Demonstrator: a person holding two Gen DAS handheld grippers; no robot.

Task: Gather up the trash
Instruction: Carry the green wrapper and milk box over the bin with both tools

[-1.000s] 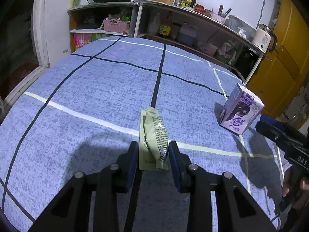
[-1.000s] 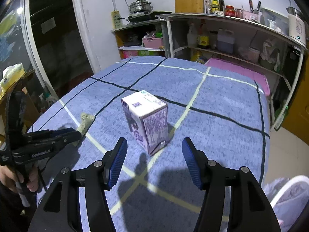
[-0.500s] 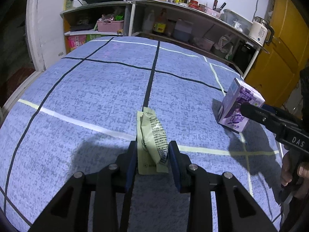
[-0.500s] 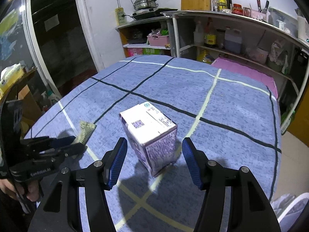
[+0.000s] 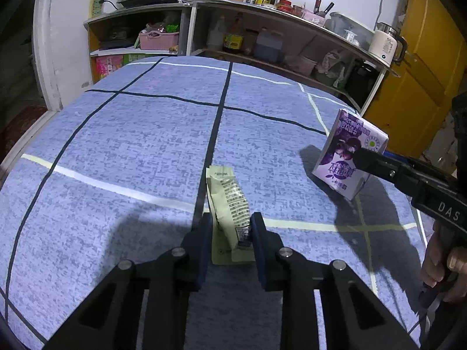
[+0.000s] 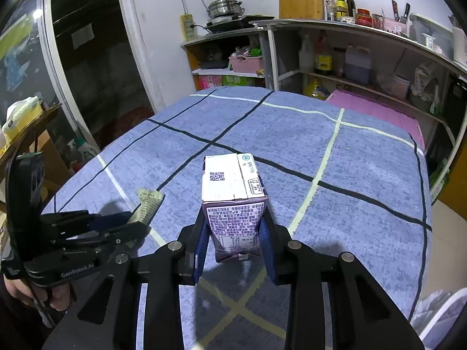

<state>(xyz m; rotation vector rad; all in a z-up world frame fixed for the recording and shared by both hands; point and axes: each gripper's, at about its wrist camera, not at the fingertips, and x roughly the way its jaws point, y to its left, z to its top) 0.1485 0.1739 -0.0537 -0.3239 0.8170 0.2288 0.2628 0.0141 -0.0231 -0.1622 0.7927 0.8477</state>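
Both grabs are mid-squeeze. Left hand-held gripper [image 5: 229, 233]: jaws closing around the near end of the pale green snack wrapper [image 5: 229, 201], which lies flat on the blue checked cloth over the counter [image 5: 116, 134]; the right pad looks to be touching the wrapper, the left side has a sliver of gap, so not a firm pinch yet. Right hand-held gripper [image 6: 235, 240]: jaws closing on the lower half of the purple milk carton [image 6: 233, 201], which stands on the same cloth, well apart from the wrapper; pads sit at both side faces, and contact looks close or just made. To do it well: finish both squeezes before any lift. The wrapper is thin and limp, so bite its puffed middle, not the flat seam, and keep the tips low against the cloth. The carton is probably empty and will crush or tip, so squeeze only until the walls give slightly and lift straight up. No bin clearly in view; the white thing at the lower right of the right view is unclear.
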